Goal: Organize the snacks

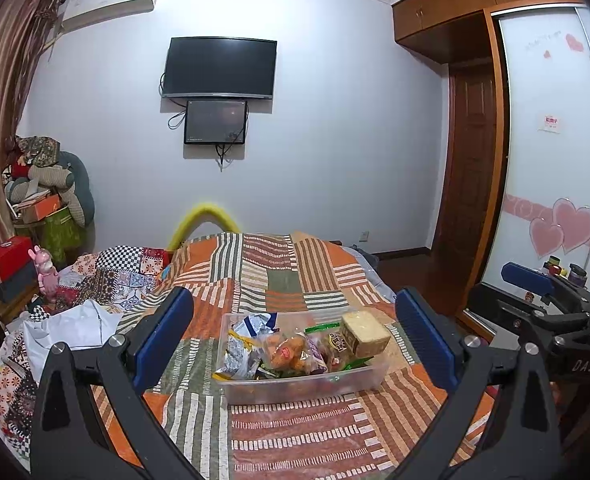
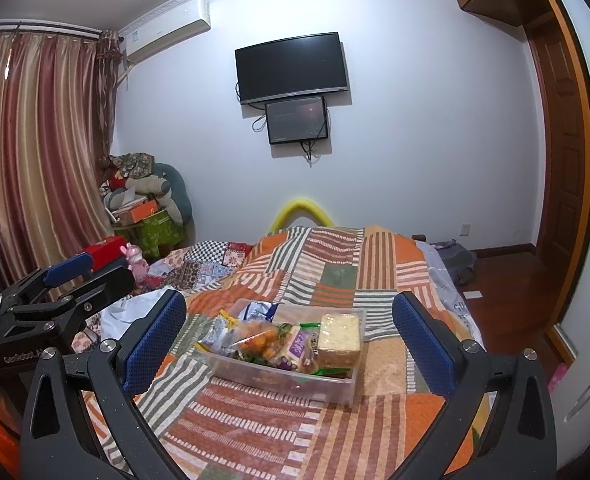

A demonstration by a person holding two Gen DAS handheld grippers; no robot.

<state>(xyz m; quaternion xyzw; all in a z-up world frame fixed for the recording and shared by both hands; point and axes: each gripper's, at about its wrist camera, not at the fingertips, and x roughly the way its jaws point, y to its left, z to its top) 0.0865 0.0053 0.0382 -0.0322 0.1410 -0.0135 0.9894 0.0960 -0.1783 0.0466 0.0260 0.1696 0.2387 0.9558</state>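
A clear plastic bin (image 1: pixel 369 378) (image 2: pixel 345 390) sits on the striped bedspread, filled with several snack packs. A wrapped pale cake block (image 1: pixel 365 333) (image 2: pixel 341 339) stands at its right end, an orange snack bag (image 1: pixel 287 354) (image 2: pixel 263 340) in the middle, and blue-white packets (image 1: pixel 237 350) at the left. My left gripper (image 1: pixel 295 340) is open and empty, held above the bed with the bin between its blue pads. My right gripper (image 2: pixel 291 344) is open and empty too, framing the bin. Each gripper shows at the edge of the other's view.
The bed (image 1: pixel 295 432) fills the foreground, with patchwork cloth and a white sheet (image 1: pixel 71 328) at the left. A pink toy (image 1: pixel 47 272) and red box (image 1: pixel 7 258) stand at the left bedside. A wardrobe (image 1: pixel 551 160) and door are at the right.
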